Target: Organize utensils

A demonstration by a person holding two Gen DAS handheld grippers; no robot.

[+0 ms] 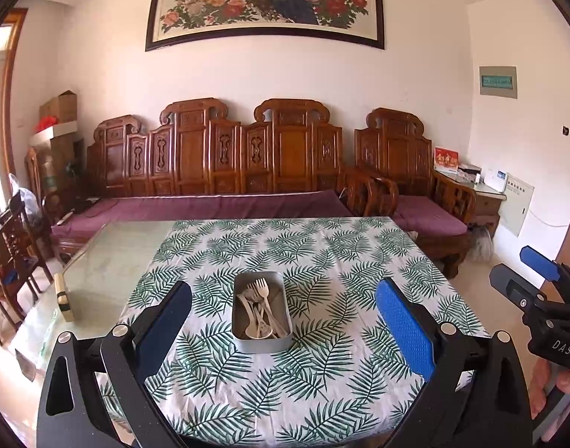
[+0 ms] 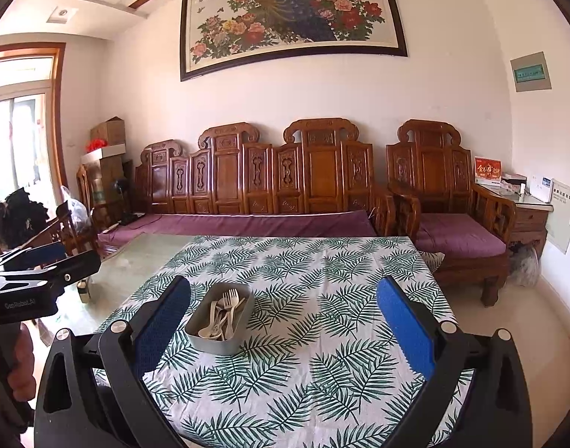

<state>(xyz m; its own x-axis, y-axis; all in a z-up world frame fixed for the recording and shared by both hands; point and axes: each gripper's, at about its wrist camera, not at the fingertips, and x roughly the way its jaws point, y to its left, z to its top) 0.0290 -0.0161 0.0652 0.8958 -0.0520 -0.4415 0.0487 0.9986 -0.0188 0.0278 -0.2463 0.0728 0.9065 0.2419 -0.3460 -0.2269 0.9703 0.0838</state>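
Nearest the lens, the left hand-held gripper (image 1: pixel 283 321) hangs with its blue-padded fingers spread wide and empty, and the right hand-held gripper (image 2: pixel 283 321) is spread the same way, holding nothing. Between them, on the leaf-printed cloth (image 1: pixel 322 261) covering the glass worktop (image 1: pixel 109 257), sits a grey rectangular metal tin (image 1: pixel 261 343). In it lie pale plastic forks and spoons (image 1: pixel 260 310) in a loose tangle, their number hard to tell. A small cream block (image 1: pixel 63 300) stands at the worktop's left edge.
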